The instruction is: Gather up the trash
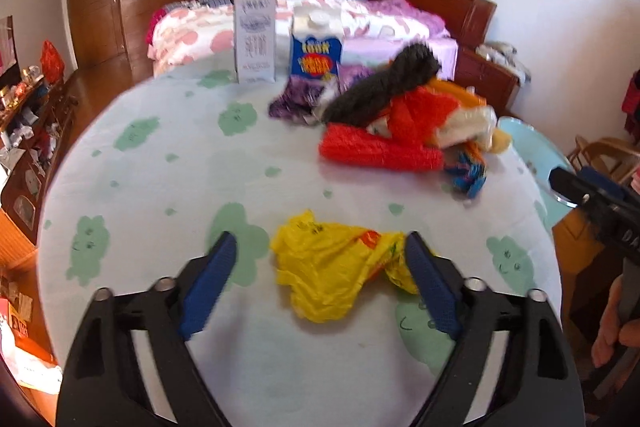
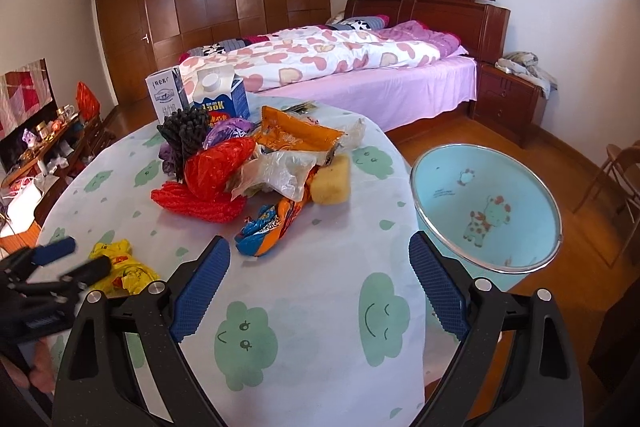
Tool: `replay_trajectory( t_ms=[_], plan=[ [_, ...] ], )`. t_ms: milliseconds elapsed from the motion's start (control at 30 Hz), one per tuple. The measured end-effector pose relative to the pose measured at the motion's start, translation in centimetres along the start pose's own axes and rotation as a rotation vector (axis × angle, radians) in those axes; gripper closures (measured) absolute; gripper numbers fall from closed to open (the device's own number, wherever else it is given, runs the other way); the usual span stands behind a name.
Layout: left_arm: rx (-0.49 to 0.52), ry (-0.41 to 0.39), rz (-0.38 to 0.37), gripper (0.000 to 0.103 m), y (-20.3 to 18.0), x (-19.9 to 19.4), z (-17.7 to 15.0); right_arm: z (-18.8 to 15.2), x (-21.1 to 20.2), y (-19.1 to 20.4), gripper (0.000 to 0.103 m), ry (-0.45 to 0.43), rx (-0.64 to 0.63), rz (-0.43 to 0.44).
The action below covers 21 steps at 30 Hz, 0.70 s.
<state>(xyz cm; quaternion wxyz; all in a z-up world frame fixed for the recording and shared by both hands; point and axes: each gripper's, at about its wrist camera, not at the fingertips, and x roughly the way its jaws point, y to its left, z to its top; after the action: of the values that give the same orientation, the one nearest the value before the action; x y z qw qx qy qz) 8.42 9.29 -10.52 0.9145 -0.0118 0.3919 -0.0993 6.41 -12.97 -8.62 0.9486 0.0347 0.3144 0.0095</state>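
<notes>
Blue-padded fingers (image 1: 218, 269) of the left hand-held gripper (image 1: 320, 251) straddle a crumpled yellow bag (image 1: 332, 267) on the surface (image 1: 180, 179), jaws wide, not pressing it. Right hand-held gripper (image 2: 320, 257) hangs wide and empty beside the blue basin (image 2: 486, 207).

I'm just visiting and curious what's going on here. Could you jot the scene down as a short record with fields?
Place: bedroom, round table with cloud-print cloth
Left hand-held gripper: open, jaws either side of the yellow plastic bag
Right hand-held gripper: open, nothing between its jaws
Trash pile: wrappers, red netting, sponge, mid-table
Cartons: two, upright, far edge
Basin: light blue, empty, beside the table
</notes>
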Motion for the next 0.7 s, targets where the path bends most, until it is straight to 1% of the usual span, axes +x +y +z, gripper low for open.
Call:
replay_trajectory(
  t_ms=[67, 133, 167, 200, 267, 333, 433, 533, 700],
  plan=[
    [-0.016, 0.041, -0.033, 0.037, -0.1, 0.8, -0.3, 0.0, 0.0, 0.0, 0.014, 0.000, 0.000, 0.000],
    [-0.034, 0.070, -0.051, 0.041, -0.1, 1.6, -0.7, 0.0, 0.1, -0.1, 0.014, 0.002, 0.002, 0.001],
    [-0.040, 0.077, -0.057, 0.045, -0.1, 1.9, -0.8, -0.1, 0.1, 0.0, 0.014, 0.003, 0.001, 0.000],
    [-0.048, 0.082, -0.067, 0.046, -0.1, 2.0, -0.9, -0.1, 0.2, -0.1, 0.014, 0.005, 0.002, 0.000],
    [-0.043, 0.067, -0.071, 0.053, -0.1, 1.9, -0.8, -0.3, 0.3, -0.1, 0.014, 0.010, 0.003, 0.002],
    [-0.046, 0.060, -0.067, 0.064, -0.1, 1.9, -0.7, -0.3, 0.3, -0.2, 0.015, 0.012, 0.005, 0.004],
    [-0.059, 0.048, -0.074, 0.066, 0.2, 2.0, -0.4, -0.3, 0.3, -0.2, 0.017, 0.011, 0.005, 0.010],
    [-0.069, 0.019, -0.066, 0.068, 0.4, 1.5, 0.0, 0.0, 0.4, -0.2, 0.017, 0.005, 0.003, 0.010],
    [-0.104, -0.066, -0.048, 0.068, 1.7, -0.7, 1.6, 1.1, 0.5, -0.5, 0.017, -0.019, 0.014, 0.012]
  ],
)
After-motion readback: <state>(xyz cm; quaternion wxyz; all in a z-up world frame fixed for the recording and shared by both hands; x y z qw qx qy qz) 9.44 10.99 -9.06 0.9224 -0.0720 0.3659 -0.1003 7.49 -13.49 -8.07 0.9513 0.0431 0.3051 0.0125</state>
